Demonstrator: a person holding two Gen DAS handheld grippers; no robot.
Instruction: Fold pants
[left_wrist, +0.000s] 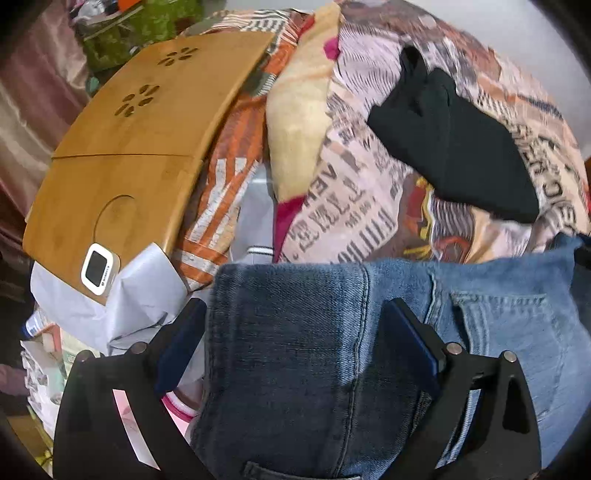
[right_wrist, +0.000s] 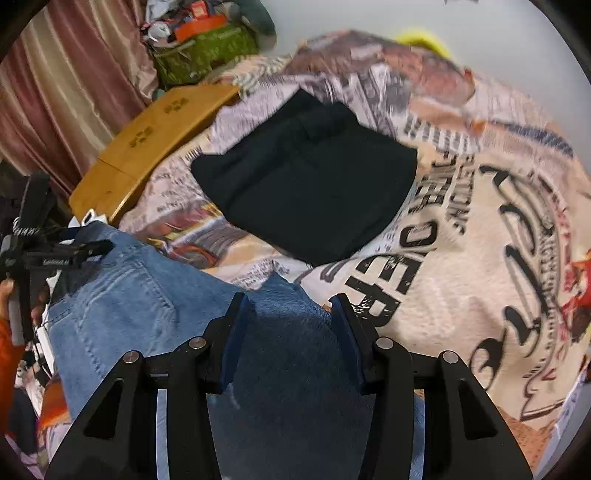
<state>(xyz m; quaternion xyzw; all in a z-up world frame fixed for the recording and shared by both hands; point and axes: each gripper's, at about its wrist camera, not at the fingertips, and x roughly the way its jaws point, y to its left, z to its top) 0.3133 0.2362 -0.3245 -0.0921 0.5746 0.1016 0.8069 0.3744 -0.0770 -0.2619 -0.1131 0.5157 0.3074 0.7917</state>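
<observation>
Blue jeans (left_wrist: 295, 350) fill the lower part of the left wrist view, back pocket at the right. My left gripper (left_wrist: 295, 317) has its fingers on either side of a thick fold of the denim and grips it. In the right wrist view the jeans (right_wrist: 155, 306) hang across the lower left, and my right gripper (right_wrist: 291, 306) grips another fold of them. The left gripper (right_wrist: 55, 254) shows at the left edge of that view, on the jeans' far end. The jeans are held up over the bed.
A folded black garment (right_wrist: 306, 184) lies on the printed bedspread (right_wrist: 461, 229); it also shows in the left wrist view (left_wrist: 454, 144). A wooden lap table (left_wrist: 140, 147) with a small white timer (left_wrist: 98, 269) stands at the left. A cushion (left_wrist: 299, 110), curtain (right_wrist: 55, 92) and green box (right_wrist: 203, 51) lie behind.
</observation>
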